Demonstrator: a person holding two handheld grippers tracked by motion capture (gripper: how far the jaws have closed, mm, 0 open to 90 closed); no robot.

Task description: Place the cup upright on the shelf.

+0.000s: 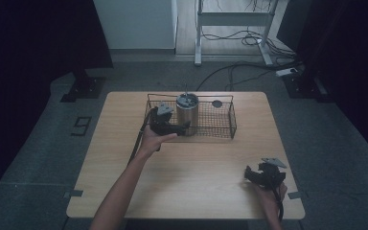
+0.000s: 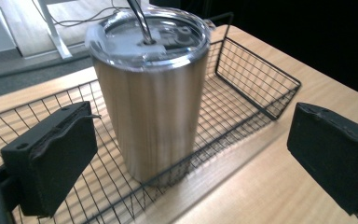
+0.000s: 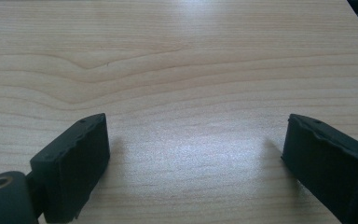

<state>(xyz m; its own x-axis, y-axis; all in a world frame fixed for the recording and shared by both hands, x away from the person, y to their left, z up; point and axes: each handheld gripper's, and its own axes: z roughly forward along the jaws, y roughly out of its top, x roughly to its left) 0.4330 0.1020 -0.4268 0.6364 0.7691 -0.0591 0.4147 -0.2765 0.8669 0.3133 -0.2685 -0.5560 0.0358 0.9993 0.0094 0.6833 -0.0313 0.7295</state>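
**Left claw spread beside the steel tumbler in the wire basket**

Nearest the person, the right claw (image 1: 247,174) rests low over the front right corner of the wooden table (image 1: 196,167), held in a hand that comes in from the bottom edge. In the right gripper view its jaws stand wide apart with only bare wood grain between them — nothing is pinched.

Farther in, the left claw (image 1: 186,125) is held by the left hand (image 1: 152,141) at the front edge of the black wire basket (image 1: 223,122). Its jaws are spread too; in the left gripper view the tumbler stands ahead of them, clear of both pads, one jaw over the basket floor and the other over the table outside the front rim.

The stainless steel tumbler (image 2: 151,107) stands upright inside the basket, in its left half, on the mesh floor. It wears a clear lid (image 2: 149,37) with a metal straw (image 2: 139,18) rising through it.

Behind the tumbler, a small dark round thing (image 1: 217,103) lies at the far rim of the basket — too small to identify.
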